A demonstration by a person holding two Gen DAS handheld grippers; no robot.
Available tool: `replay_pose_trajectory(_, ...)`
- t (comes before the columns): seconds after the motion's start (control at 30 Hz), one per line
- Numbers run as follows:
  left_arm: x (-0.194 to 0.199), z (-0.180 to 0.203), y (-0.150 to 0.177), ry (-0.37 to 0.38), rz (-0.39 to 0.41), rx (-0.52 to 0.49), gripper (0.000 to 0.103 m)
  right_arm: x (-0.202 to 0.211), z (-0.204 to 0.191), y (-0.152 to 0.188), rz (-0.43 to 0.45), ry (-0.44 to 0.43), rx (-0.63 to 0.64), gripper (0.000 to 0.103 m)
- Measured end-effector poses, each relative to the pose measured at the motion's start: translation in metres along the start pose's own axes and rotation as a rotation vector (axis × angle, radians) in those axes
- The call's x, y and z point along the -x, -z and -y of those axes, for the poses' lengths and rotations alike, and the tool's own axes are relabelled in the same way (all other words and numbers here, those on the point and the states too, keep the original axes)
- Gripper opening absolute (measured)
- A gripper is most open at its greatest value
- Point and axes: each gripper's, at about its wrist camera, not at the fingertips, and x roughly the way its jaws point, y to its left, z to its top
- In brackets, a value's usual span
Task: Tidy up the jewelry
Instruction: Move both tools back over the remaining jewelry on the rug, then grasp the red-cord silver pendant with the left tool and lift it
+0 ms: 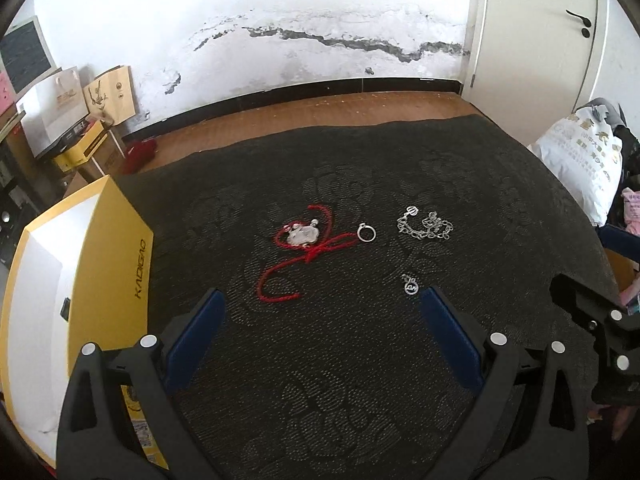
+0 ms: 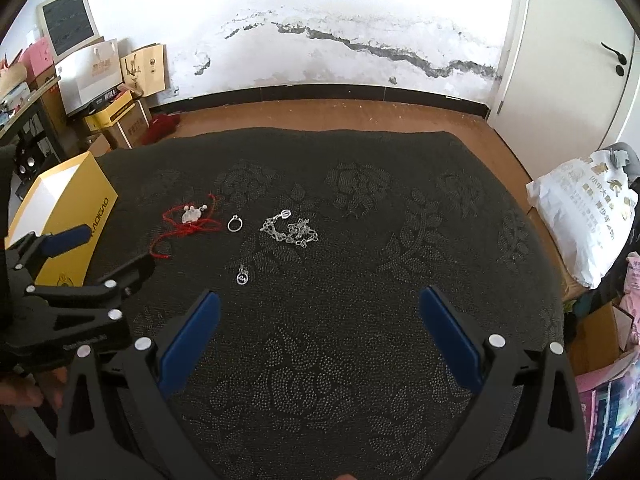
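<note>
Several jewelry pieces lie on a black patterned cloth (image 1: 360, 360). A red cord with a silver lock pendant (image 1: 301, 236) (image 2: 191, 215) is leftmost. Right of it sit a silver ring (image 1: 366, 233) (image 2: 235, 223) and a silver chain bracelet (image 1: 427, 225) (image 2: 291, 229). A small round pendant (image 1: 410, 287) (image 2: 242, 276) lies nearer. My left gripper (image 1: 322, 300) hovers open just short of the pieces, its right finger beside the small pendant. My right gripper (image 2: 320, 302) is open over bare cloth, right of the jewelry. Both hold nothing.
An open yellow box (image 1: 80, 280) (image 2: 68, 216) with a white inside stands at the cloth's left edge. A white plastic bag (image 2: 580, 216) lies at the right. Cartons and paper bags (image 2: 112, 80) stack against the far wall. A white door (image 2: 568, 40) stands at the back right.
</note>
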Motion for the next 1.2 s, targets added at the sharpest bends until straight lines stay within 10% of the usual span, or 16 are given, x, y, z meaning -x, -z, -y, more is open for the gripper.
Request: replay_pose_trajectory(1.2, -0.053, -0.009, -0.009, -0.047, -0.045, 0.049, 0.096, -0.014, 0.012, 0.005, -0.02, 0.017, -0.01, 0.096)
